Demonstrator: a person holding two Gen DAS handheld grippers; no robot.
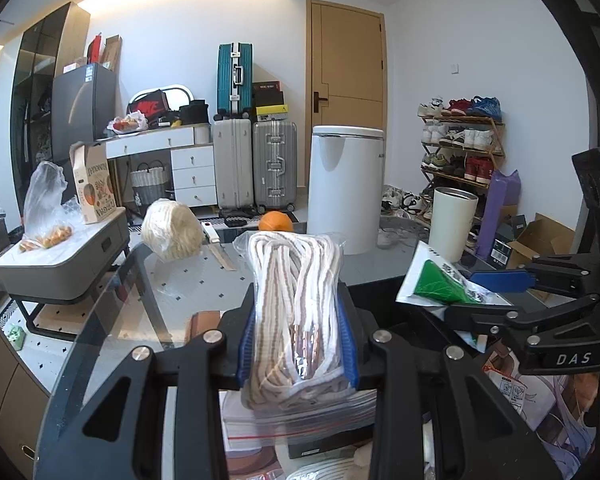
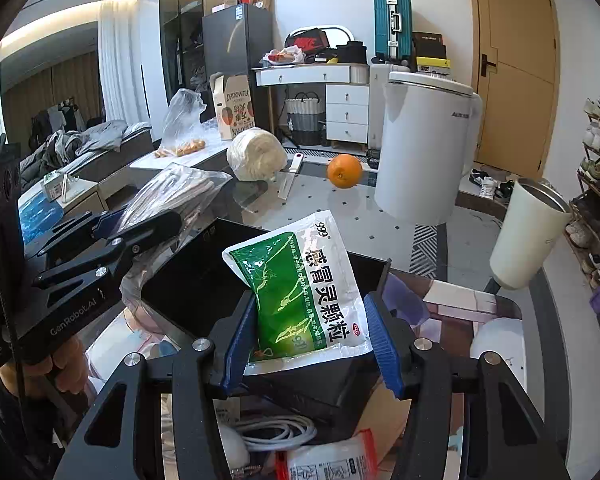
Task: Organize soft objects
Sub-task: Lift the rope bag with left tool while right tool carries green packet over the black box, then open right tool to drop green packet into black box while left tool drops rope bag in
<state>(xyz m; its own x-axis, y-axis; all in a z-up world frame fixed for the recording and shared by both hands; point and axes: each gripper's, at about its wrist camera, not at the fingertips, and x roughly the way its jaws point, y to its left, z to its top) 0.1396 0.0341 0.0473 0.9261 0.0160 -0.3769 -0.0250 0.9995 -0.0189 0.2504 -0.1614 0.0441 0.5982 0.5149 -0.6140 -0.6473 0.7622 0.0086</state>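
1. the room is a cluttered bedroom with white walls, a tan wooden door (image 1: 350, 56), a dark wardrobe (image 1: 40, 92) and a bed heaped with clothes (image 2: 80, 144).
2. the work surface is a glass table (image 1: 204, 276) with small dark dots showing through it; a black bin (image 2: 196, 284) sits on it, near the camera.
3. a big white lidded appliance (image 1: 346, 184) stands at the far side of the table, with a cream tumbler (image 1: 452, 224) to its right.
4. three suitcases (image 1: 256, 168), a white drawer desk (image 1: 180, 160) and a shoe rack (image 1: 464, 140) line the back wall.
5. a grey side table (image 1: 66, 256) carries a cardboard box (image 1: 94, 184) and a clear bag of small orange fruit (image 1: 44, 216).
6. on the glass lie a bagged ball of pale yarn (image 1: 172, 230), an orange (image 1: 275, 222) and a small knife (image 1: 220, 246), all well apart from the grippers.
7. the left gripper (image 1: 298, 336) is clamped on a zip bag of striped cord (image 1: 296, 312), held upright and blocking much of the view ahead.
8. the right gripper (image 2: 310, 328) holds a green-and-white medicine sachet (image 2: 300, 284) over the black bin; its left blue pad (image 2: 240, 340) touches the packet, while whether the right pad touches it i cannot tell.
9. the two grippers sit side by side, each showing in the other's view.
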